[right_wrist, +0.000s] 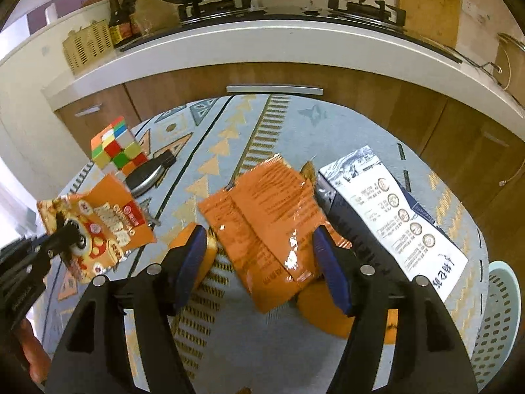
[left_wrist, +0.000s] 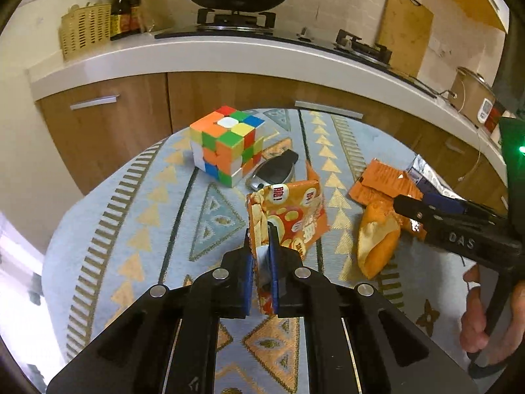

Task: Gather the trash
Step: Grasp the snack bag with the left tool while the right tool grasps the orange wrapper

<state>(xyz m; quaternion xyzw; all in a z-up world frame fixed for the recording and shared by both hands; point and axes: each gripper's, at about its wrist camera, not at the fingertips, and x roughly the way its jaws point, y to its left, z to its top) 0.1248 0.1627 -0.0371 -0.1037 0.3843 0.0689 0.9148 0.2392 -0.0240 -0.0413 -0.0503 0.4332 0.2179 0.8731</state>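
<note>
My left tongs point(left_wrist: 261, 239) pinch the snack bag point(left_wrist: 288, 216); right tongs point(right_wrist: 259, 246) gape wide over the orange wrapper point(right_wrist: 262, 216); next, close on it.

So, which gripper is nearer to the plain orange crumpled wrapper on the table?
Right. The right gripper is open, straddling the plain orange crumpled wrapper; the left gripper is beside it, shut on the printed orange snack bag.

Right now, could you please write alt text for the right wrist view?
The right gripper hovers open over a crumpled orange wrapper on a patterned tablecloth. A white packet lies right; the left gripper holds a snack bag.
</note>
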